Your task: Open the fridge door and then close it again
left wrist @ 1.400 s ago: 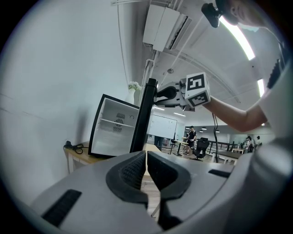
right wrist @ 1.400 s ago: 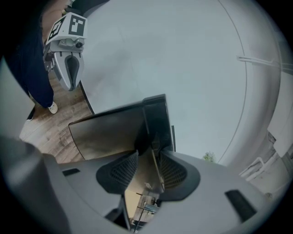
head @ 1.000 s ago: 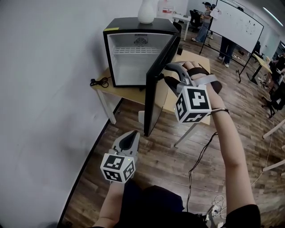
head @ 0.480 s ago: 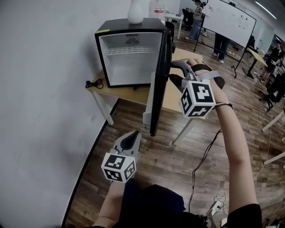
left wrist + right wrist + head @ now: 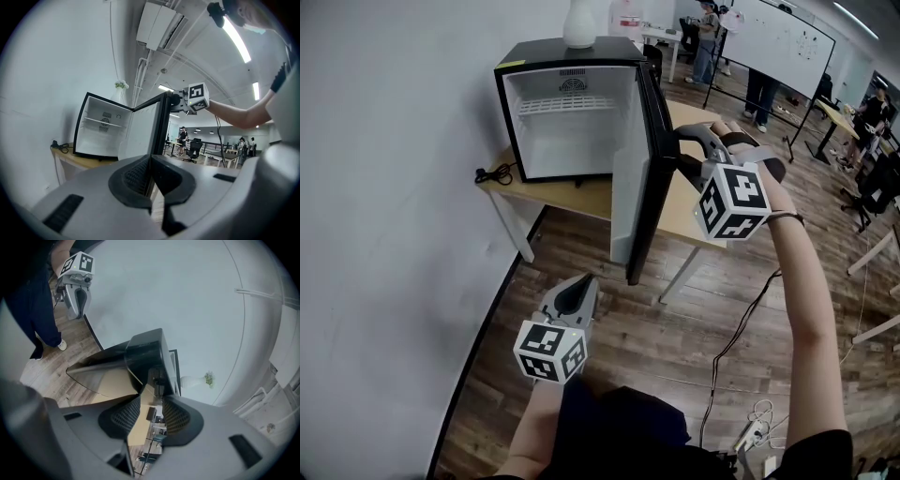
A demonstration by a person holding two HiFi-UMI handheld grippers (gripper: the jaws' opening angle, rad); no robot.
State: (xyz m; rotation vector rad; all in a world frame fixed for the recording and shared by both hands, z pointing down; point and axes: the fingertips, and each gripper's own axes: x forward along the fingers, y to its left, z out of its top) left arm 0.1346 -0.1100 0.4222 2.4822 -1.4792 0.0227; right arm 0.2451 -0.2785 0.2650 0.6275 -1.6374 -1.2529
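A black mini fridge (image 5: pixel 572 56) with a white inside stands on a wooden table (image 5: pixel 577 195). Its door (image 5: pixel 628 206) hangs wide open, hinged at the right, edge-on towards me. My right gripper (image 5: pixel 680 150) is shut on the door's upper free edge from the outer side; in the right gripper view the door edge (image 5: pixel 147 357) sits between the pads (image 5: pixel 123 414). The left gripper view shows the fridge (image 5: pixel 101 126) and the right gripper (image 5: pixel 180 99) on the door. My left gripper (image 5: pixel 581 286) hangs low over the floor, shut and holding nothing, well short of the fridge.
A white vase (image 5: pixel 579 23) stands on the fridge top. A black cable (image 5: pixel 487 175) lies at the table's left end, by the grey wall. A cord (image 5: pixel 741 328) trails over the wooden floor at right. People, a whiteboard (image 5: pixel 778 37) and desks are at the back.
The door has swung a little wider, and my right gripper has gone to the right with it. My left gripper has barely shifted.
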